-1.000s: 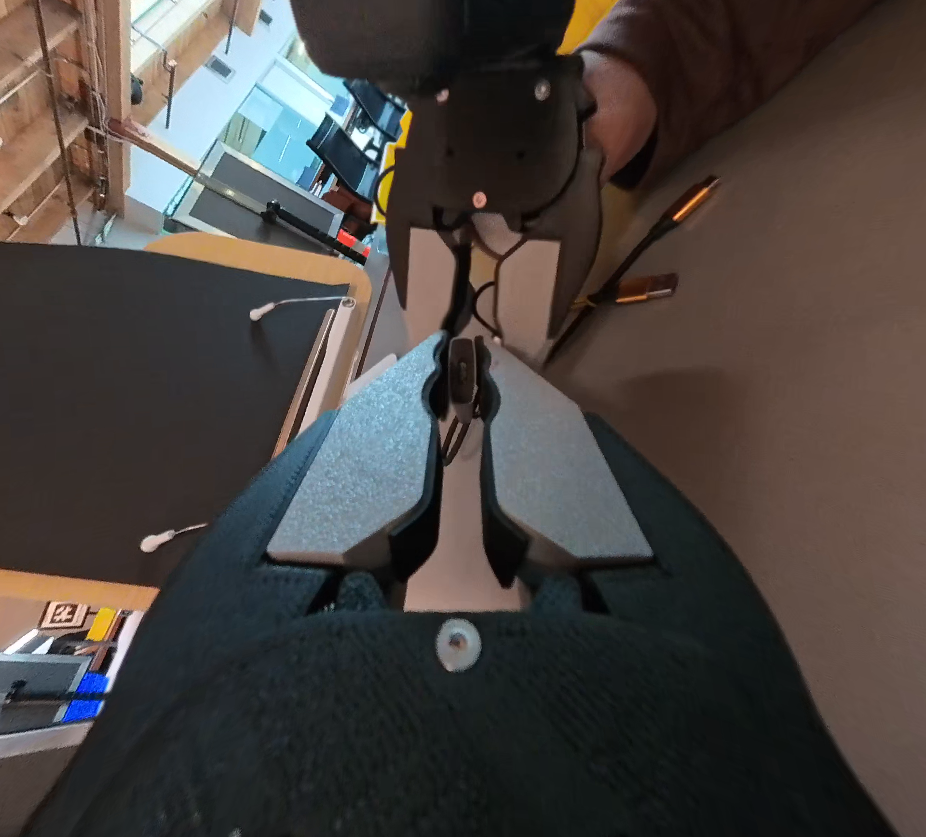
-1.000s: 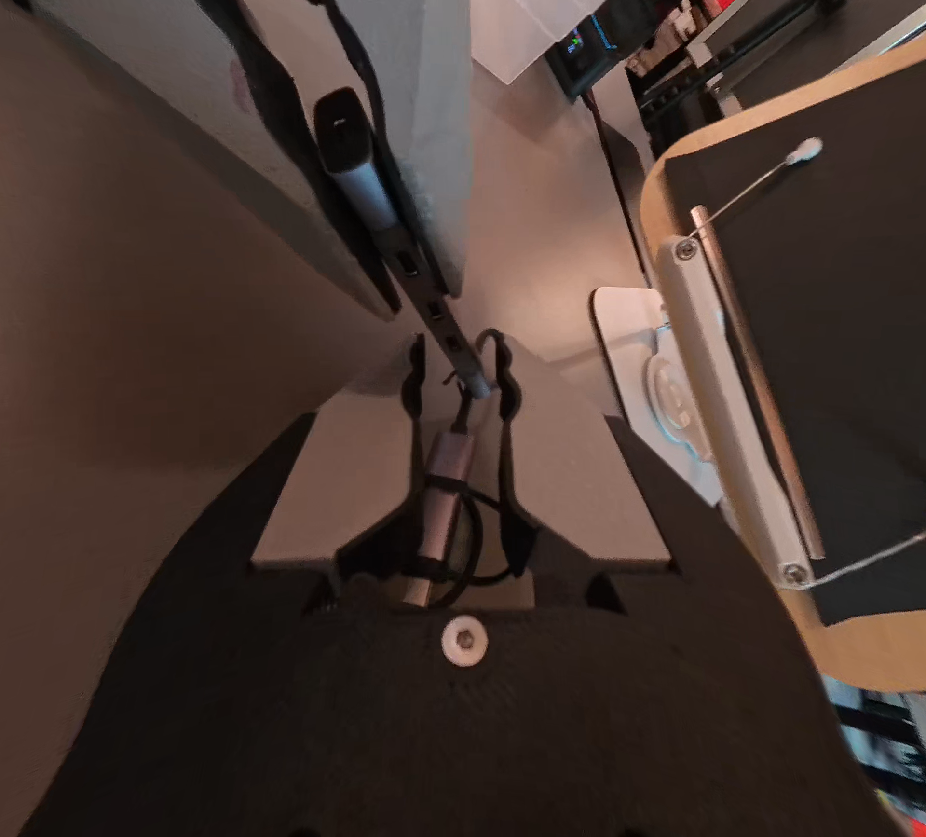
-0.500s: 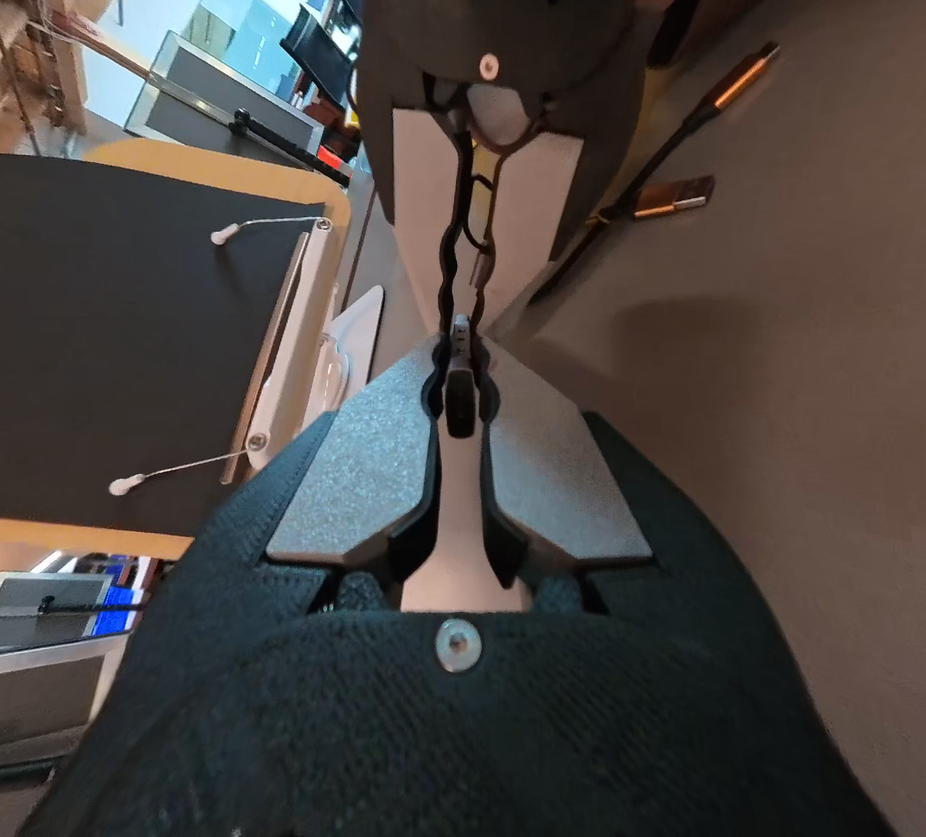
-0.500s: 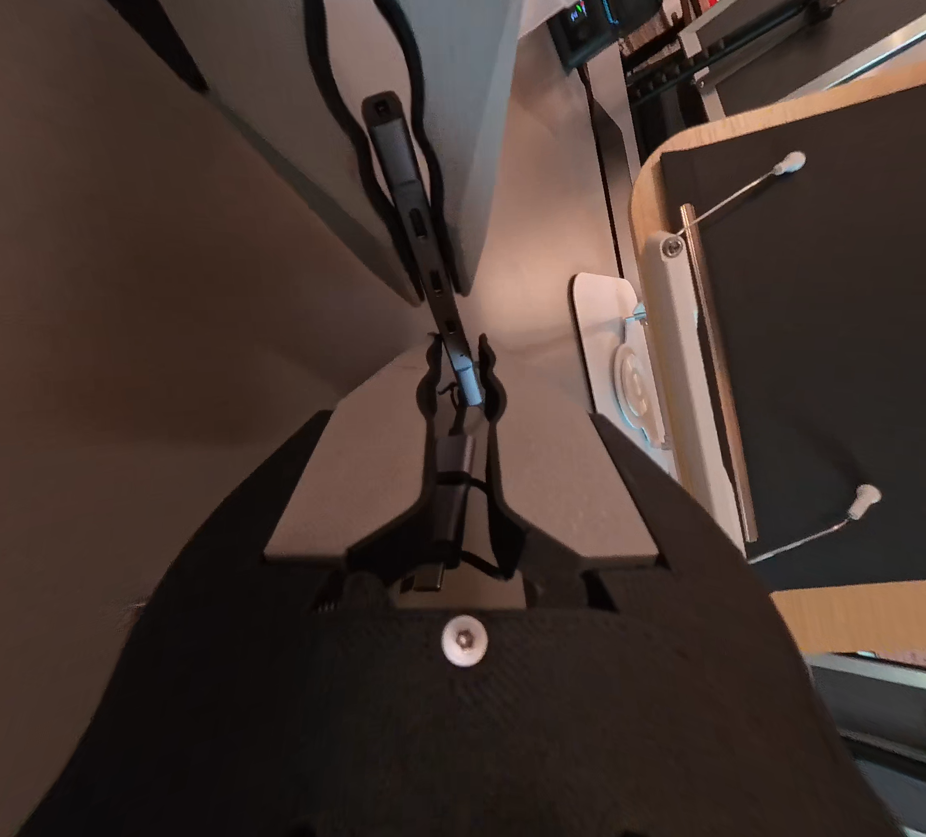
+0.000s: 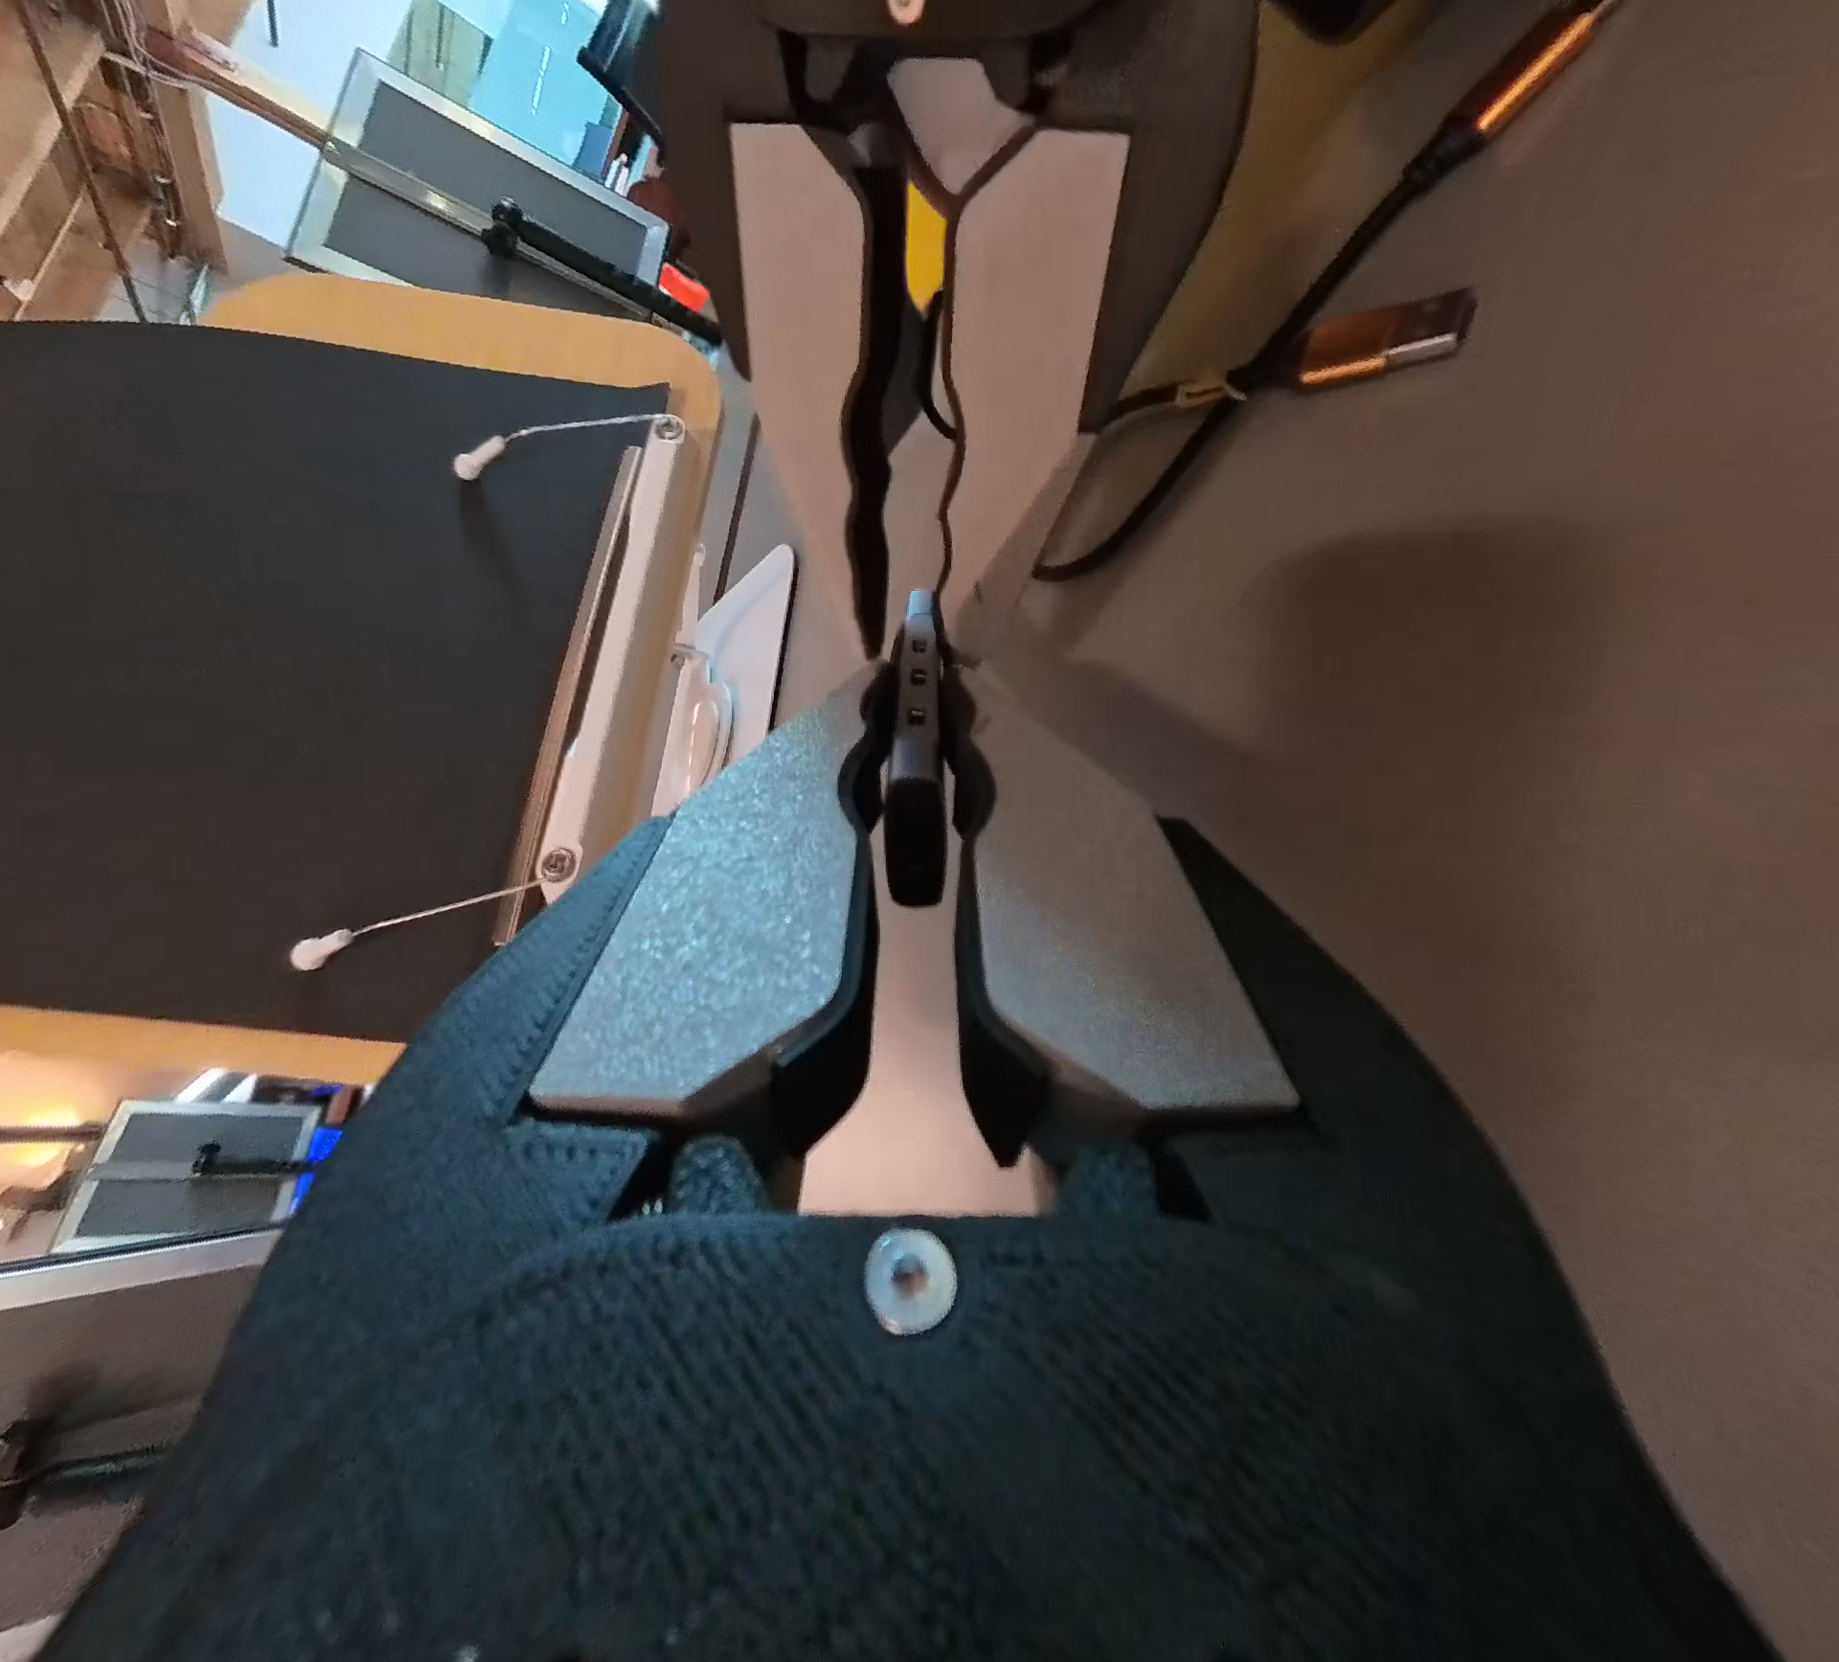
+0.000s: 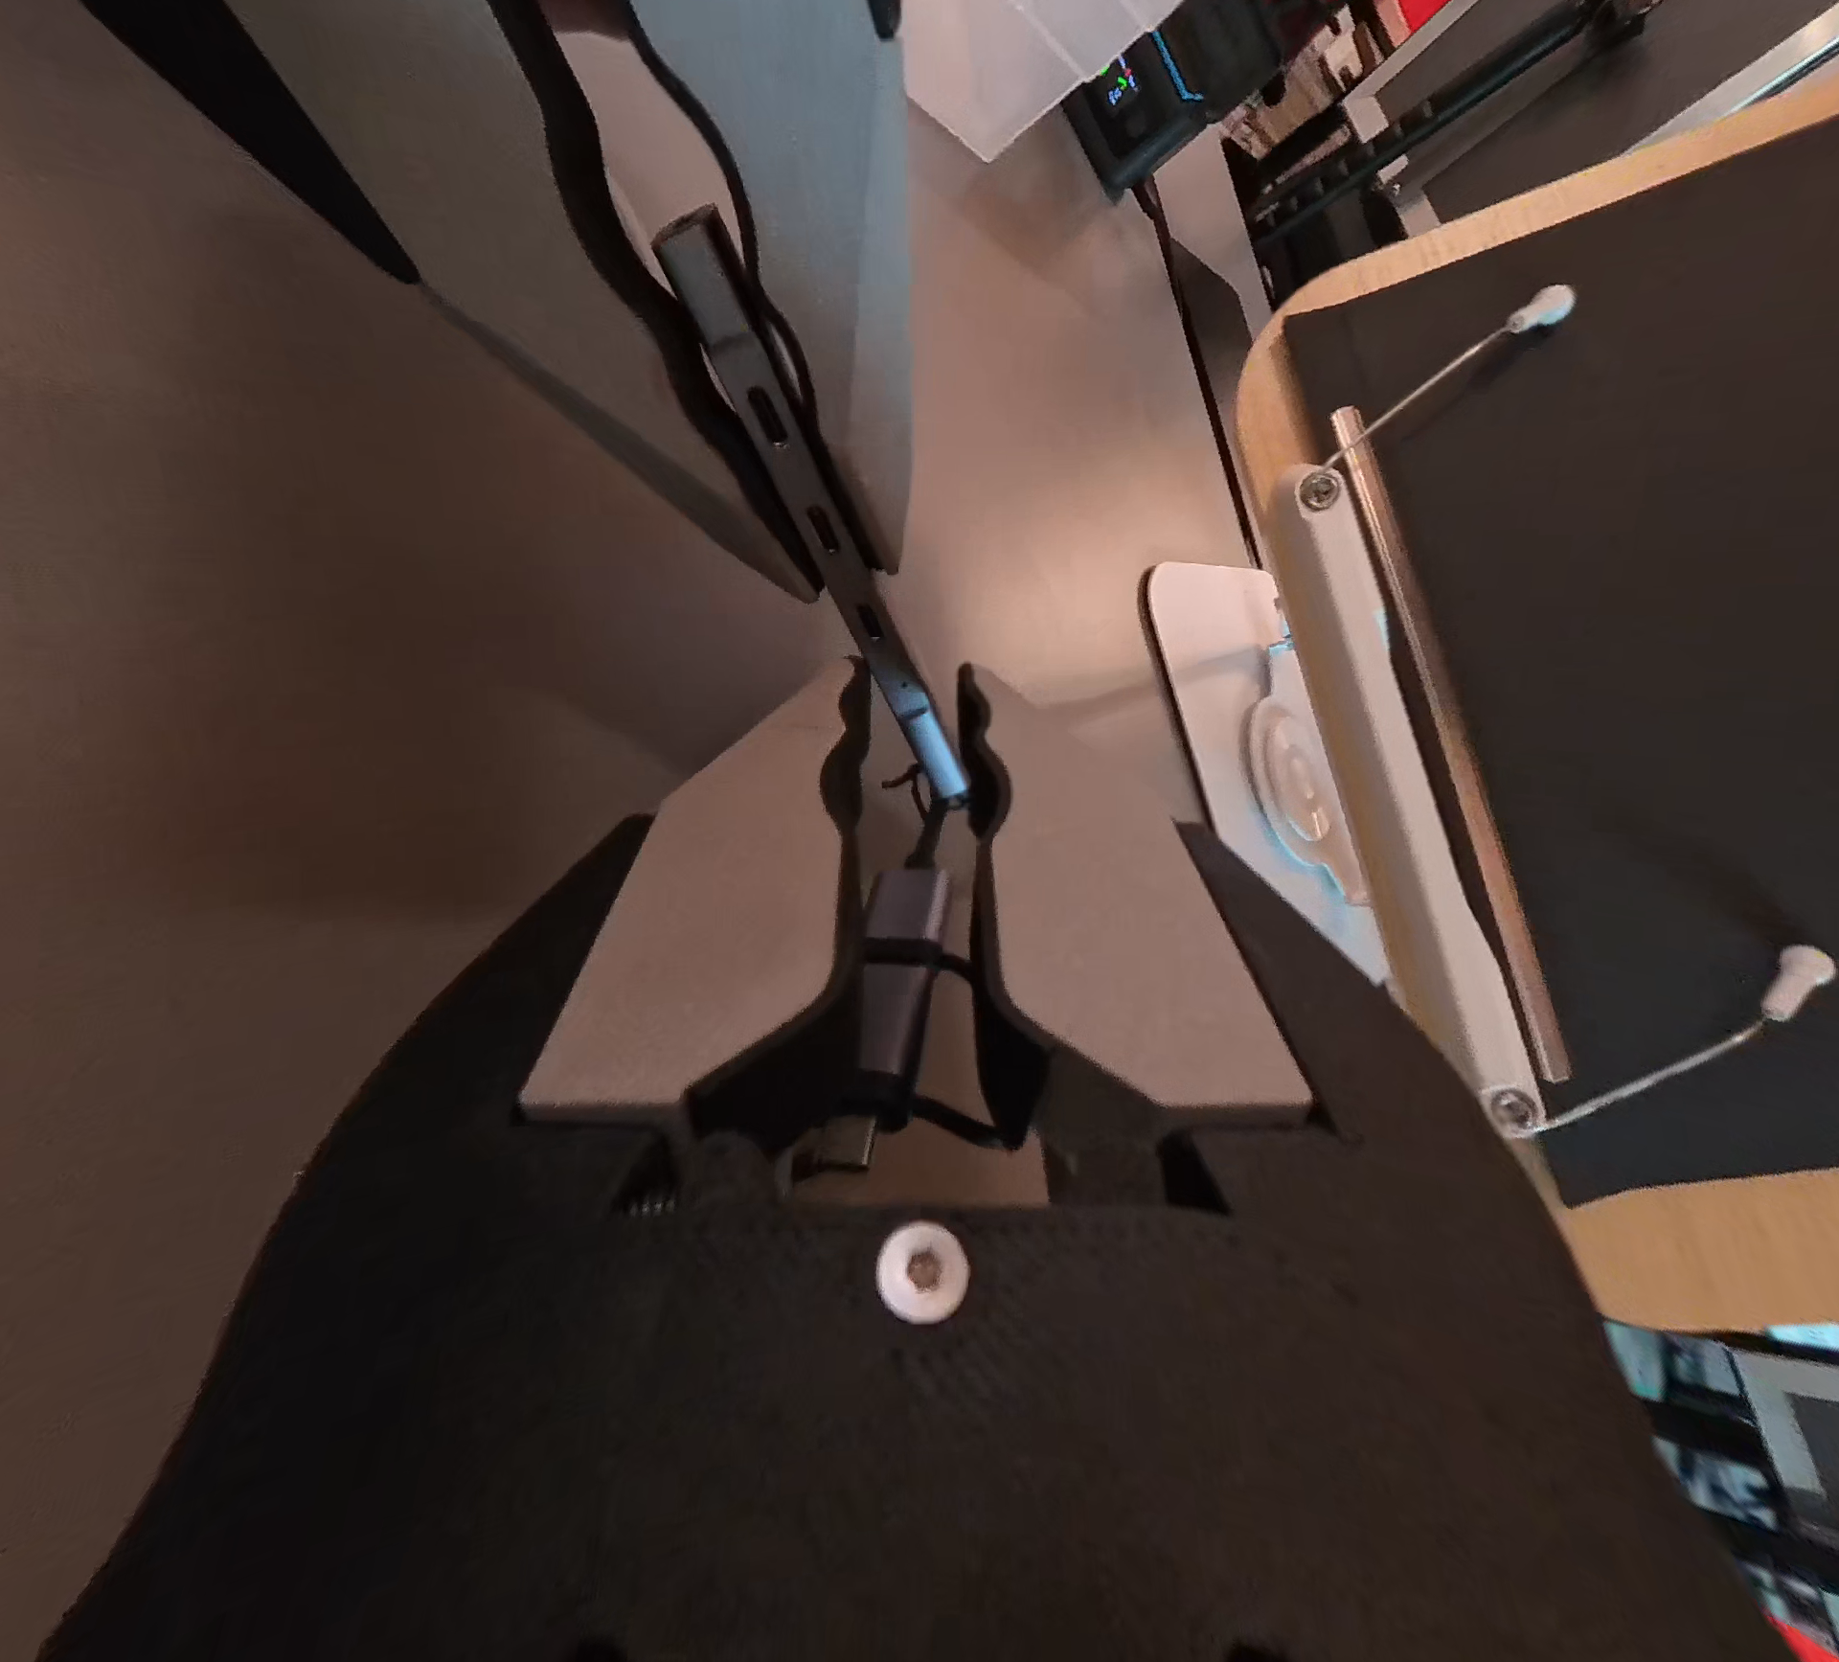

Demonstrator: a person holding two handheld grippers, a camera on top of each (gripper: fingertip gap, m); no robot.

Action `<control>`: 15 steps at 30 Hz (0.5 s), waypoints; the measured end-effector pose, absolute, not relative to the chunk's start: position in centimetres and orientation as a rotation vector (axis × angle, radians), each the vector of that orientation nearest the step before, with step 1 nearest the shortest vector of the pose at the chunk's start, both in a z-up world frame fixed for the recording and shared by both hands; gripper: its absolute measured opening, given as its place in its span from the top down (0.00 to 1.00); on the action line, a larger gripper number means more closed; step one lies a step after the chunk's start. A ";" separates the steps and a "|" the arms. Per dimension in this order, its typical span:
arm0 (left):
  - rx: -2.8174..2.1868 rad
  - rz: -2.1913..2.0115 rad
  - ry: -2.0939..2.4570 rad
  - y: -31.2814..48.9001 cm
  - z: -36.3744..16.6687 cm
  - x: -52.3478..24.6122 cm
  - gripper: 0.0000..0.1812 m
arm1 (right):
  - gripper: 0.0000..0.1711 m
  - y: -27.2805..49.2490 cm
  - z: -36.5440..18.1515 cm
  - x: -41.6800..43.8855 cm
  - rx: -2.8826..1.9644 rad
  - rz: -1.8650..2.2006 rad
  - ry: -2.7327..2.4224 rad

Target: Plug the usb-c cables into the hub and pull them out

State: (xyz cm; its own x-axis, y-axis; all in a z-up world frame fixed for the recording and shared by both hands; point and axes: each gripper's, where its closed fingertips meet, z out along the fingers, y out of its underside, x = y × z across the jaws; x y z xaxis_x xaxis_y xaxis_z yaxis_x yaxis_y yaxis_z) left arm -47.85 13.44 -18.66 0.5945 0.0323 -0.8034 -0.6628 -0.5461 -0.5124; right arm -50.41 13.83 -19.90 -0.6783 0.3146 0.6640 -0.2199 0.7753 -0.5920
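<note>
Item, mid-air: my left gripper (image 5: pixel 920 719) clamped on the slim dark hub (image 6: pixel 796 480), my right gripper (image 6: pixel 911 719) nipped onto a grey usb-c cable plug (image 6: pixel 904 967) just off the hub's end; two more cables (image 5: pixel 1393 340) lie unplugged on the table (image 5: pixel 1542 719).

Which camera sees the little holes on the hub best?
The right wrist view: the hub runs lengthwise, so its row of ports shows. The left wrist view sees the hub end-on in the left tool, ports squashed together.
</note>
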 end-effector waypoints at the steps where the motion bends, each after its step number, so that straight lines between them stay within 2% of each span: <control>1: -1.933 0.991 0.499 13.5 -18.4 -47.7 0.96 | 0.93 13.8 -19.8 -50.3 -0.068 0.860 -2.161; 3: -1.893 0.961 0.495 13.5 -17.8 -47.2 0.96 | 0.94 13.9 -19.8 -50.4 -0.075 0.853 -2.156; 7: -1.855 0.918 0.475 14.0 -16.7 -46.3 0.96 | 0.88 13.5 -19.9 -50.2 -0.052 0.860 -2.148; 11: -1.866 0.901 0.479 14.0 -17.0 -46.2 0.96 | 0.94 13.2 -19.5 -49.8 -0.046 0.892 -2.143; 15: -1.908 0.848 0.440 13.6 -17.6 -46.7 0.96 | 0.95 13.3 -19.9 -50.0 -0.030 0.858 -2.154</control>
State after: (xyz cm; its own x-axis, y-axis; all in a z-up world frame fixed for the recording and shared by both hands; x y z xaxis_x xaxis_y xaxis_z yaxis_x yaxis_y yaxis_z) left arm -46.68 13.62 -17.57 0.6928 0.0537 -0.7192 -0.6187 -0.4682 -0.6309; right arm -50.01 13.30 -19.94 -0.6798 0.2915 0.6730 -0.2511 0.7697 -0.5869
